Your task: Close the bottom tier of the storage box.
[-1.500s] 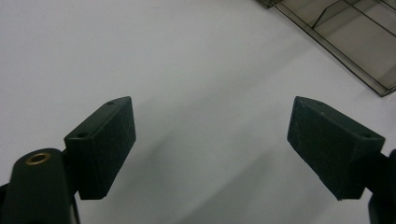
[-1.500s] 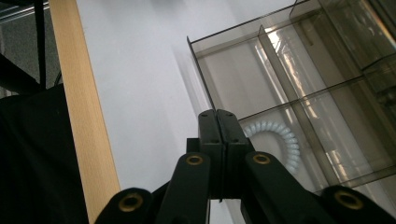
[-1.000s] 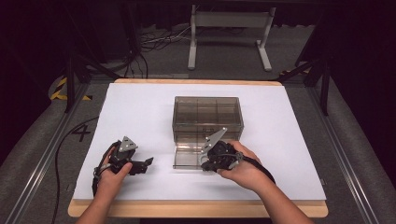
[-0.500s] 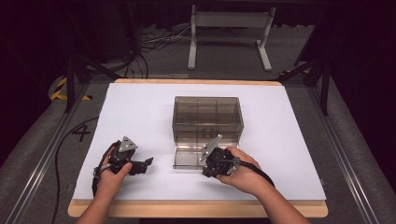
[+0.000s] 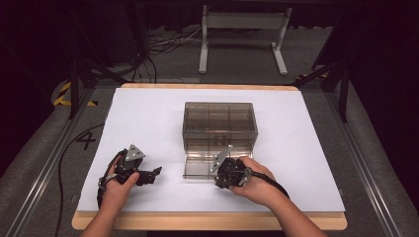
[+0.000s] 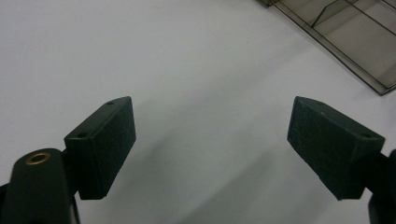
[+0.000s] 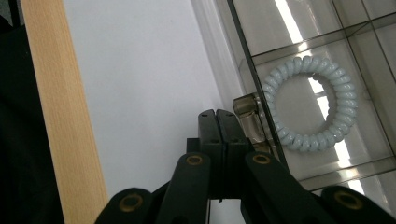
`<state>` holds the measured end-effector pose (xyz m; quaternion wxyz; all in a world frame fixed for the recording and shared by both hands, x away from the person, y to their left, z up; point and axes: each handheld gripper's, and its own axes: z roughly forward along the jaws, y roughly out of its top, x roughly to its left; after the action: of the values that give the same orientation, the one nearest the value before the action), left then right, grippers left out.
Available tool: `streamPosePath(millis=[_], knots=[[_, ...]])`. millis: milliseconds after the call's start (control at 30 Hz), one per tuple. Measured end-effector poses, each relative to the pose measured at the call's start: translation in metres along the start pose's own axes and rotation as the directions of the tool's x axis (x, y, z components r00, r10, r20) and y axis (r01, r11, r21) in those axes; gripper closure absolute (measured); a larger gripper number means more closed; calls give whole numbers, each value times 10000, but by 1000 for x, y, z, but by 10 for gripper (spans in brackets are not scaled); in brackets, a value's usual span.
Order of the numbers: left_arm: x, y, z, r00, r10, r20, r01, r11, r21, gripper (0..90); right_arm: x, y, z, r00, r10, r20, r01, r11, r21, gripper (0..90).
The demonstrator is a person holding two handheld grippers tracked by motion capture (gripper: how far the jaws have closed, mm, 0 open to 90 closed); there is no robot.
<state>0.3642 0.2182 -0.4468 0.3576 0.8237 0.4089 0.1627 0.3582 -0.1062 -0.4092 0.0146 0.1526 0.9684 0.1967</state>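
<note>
The right gripper [image 7: 218, 114] is seen with its jaws pressed together on nothing, just beside the small clear handle [image 7: 247, 116] of the pulled-out drawer [image 5: 197, 167]; a pale coiled hair tie [image 7: 309, 103] is seen lying inside one drawer compartment. The left gripper [image 6: 212, 140] is held with jaws spread wide over the bare white table cover [image 6: 140, 56], apart from the smoky plastic drawer box [image 5: 220, 123].

"4" on the floor [image 5: 85, 141]
</note>
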Motion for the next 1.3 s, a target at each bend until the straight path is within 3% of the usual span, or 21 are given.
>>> streamPosePath(millis=[400, 1300], knots=[[0, -1, 0, 10000, -4, -3, 4, 10000, 9, 161, -1, 1, 6, 9997, -62, 216, 55, 9994, 336, 900], [1, -1, -1, 10000, -91, 11, 91, 10000, -20, 161, -13, 6, 8, 9985, 258, 476, -268, 9994, 205, 900]])
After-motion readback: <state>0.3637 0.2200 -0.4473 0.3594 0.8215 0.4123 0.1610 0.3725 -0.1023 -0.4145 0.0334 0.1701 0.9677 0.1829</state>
